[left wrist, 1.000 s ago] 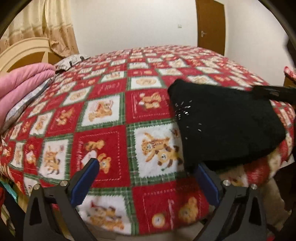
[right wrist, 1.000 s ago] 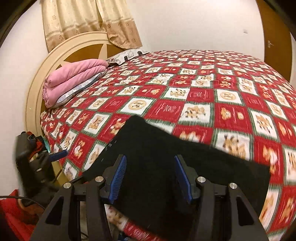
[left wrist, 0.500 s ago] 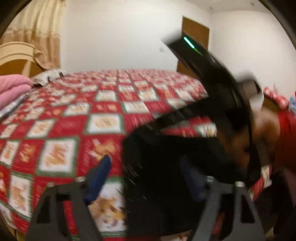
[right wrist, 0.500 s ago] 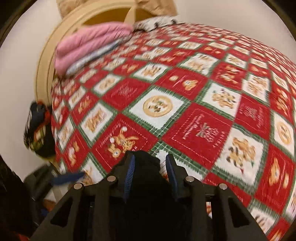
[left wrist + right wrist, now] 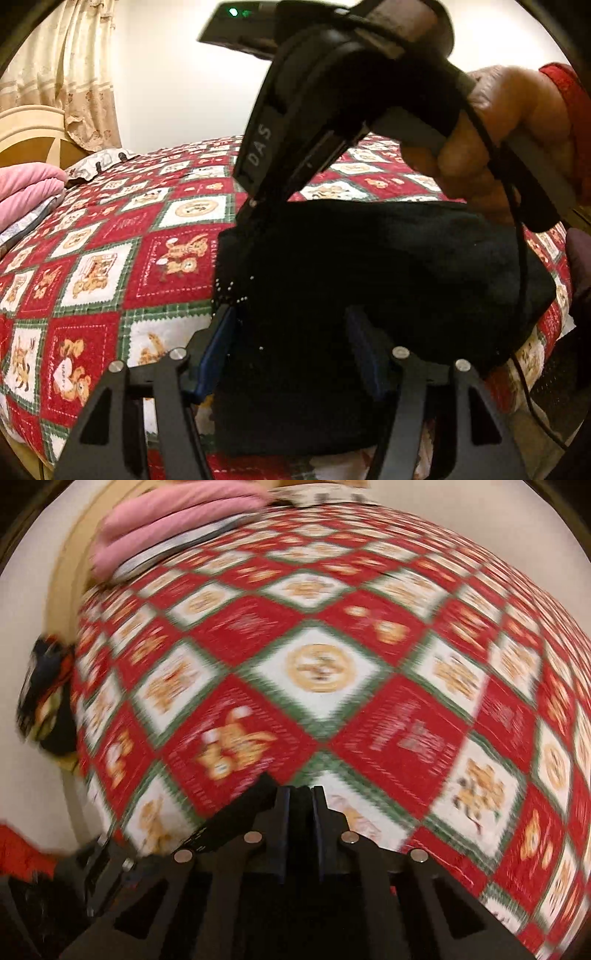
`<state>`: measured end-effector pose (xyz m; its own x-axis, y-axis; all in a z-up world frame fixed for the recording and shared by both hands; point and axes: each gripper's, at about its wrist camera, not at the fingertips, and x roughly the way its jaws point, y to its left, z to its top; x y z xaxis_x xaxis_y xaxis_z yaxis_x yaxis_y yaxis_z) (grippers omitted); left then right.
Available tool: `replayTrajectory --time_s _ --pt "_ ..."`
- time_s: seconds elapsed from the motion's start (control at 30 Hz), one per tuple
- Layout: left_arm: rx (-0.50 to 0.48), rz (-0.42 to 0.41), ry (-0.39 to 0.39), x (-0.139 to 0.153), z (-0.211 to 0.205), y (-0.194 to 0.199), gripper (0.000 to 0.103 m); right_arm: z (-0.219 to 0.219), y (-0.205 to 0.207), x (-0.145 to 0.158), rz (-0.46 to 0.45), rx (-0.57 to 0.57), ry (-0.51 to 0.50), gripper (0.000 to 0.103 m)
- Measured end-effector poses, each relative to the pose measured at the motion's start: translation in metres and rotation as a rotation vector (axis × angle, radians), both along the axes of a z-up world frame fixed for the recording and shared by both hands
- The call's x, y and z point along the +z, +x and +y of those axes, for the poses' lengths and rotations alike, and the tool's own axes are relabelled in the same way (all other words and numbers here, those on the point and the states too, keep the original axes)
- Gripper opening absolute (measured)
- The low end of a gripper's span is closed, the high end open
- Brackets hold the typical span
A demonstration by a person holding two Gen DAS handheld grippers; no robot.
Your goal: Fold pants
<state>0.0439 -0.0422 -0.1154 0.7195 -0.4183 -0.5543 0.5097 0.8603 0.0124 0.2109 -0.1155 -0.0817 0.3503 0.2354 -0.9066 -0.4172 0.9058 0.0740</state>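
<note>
Nearest the left wrist camera, the left gripper (image 5: 291,347) is seen with its blue pads (image 5: 218,347) partly spread; the jaws have just been closing, and the near edge of the black pants (image 5: 388,280) lies between them. Whether the pads press on the cloth cannot be told. The pants are laid as a folded dark slab at the near edge of the bed (image 5: 110,258), on its red, white and green patchwork cover. The long axis of the slab runs across that view, from beside the left gripper toward the right side of the bed edge. Above the far part of the pants, the right gripper (image 5: 299,812) is held by a hand (image 5: 491,147) with a red sleeve. In its own blurred view its jaws are pressed together, pinching a fold of the black cloth. Beyond the pants, a folded pink blanket (image 5: 26,188) is placed at the head of the bed, against the cream headboard (image 5: 33,129).
</note>
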Motion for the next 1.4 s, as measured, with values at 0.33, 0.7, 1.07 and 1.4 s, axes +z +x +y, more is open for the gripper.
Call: replayTrajectory --time_s 0.33,0.7,1.07,1.4 --pt "0.01 0.003 -0.006 -0.001 -0.003 -0.005 0.063 -0.02 0.006 0.013 0.057 -0.029 0.176 0.014" --pt "0.012 0.005 -0.013 -0.003 -0.002 -0.008 0.063 0.049 0.019 -0.006 0.166 0.225 -0.092 0.037" --pt "0.02 0.013 -0.016 -0.003 -0.003 -0.007 0.063 0.037 0.043 -0.02 0.186 0.034 -0.027 0.005" --pt "0.025 0.048 0.009 -0.001 0.001 0.009 0.064 -0.085 0.018 0.011 0.054 -0.412 0.49 0.003"
